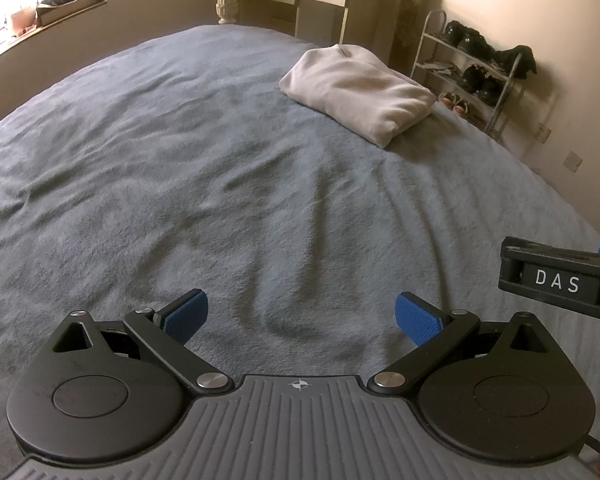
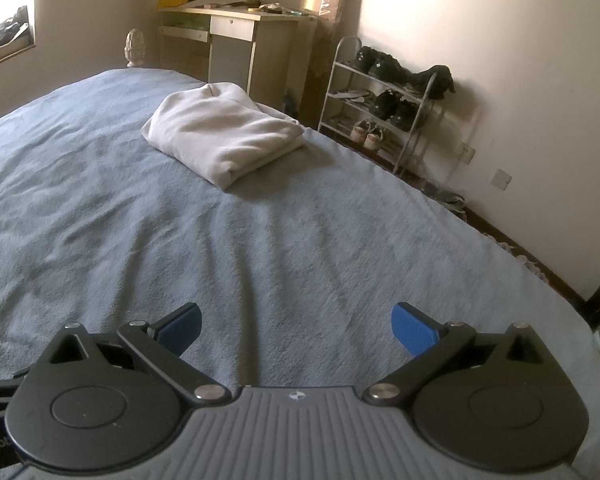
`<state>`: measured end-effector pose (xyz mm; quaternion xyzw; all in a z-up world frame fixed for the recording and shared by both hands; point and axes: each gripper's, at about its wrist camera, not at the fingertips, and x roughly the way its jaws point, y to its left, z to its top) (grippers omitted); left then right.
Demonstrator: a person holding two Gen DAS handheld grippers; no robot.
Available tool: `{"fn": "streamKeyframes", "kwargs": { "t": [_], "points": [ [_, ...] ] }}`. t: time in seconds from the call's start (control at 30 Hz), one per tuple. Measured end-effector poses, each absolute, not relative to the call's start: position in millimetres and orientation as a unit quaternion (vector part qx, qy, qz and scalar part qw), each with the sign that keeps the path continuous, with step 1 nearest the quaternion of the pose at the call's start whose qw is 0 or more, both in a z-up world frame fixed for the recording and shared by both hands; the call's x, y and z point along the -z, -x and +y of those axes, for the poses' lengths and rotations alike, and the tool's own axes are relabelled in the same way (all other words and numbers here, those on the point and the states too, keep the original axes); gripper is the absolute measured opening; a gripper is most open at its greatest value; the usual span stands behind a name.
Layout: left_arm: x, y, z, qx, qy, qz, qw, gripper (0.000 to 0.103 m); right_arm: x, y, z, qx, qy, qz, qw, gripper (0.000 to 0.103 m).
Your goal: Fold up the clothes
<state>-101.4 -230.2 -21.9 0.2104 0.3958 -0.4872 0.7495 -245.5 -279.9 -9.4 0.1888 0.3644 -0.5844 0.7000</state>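
Left wrist view: the left gripper (image 1: 302, 318) is held low over the blue-grey bed cover (image 1: 148, 184), its blue-padded fingers (image 1: 188, 316) spread wide with nothing between them. The folded cream garment (image 1: 358, 94) is seen lying on the far right part of the bed, well apart from the gripper, squared into a compact bundle with its folded edge toward the camera. Part of the right gripper (image 1: 564, 280) is noted at the right edge, beside the left one; its finger spread cannot be judged from this view. Right wrist view: the right gripper (image 2: 296, 328) is likewise held over bare bed cover (image 2: 260, 240), its fingers (image 2: 414, 330) fully parted and holding nothing. The same garment (image 2: 224, 136) is observed ahead and slightly left, near the far edge of the bed, untouched by either tool. A desk (image 2: 236, 36) and a shoe rack (image 2: 384, 100) are recorded beyond the bed. Assessment: the one garment in view is judged to be fully folded and set down. No unfolded clothing is visible in either view, so the task appears complete or awaiting a further item.
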Motion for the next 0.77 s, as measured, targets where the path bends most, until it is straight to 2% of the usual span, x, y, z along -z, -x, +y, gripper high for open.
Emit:
{"fn": "streamKeyframes", "kwargs": {
  "t": [0.77],
  "points": [
    [21.4,101.8,-229.5,0.487,-0.21,0.398,0.748,0.101,9.6,244.9,-279.0,0.582,-0.189,0.364,0.702,0.103]
  ]
}}
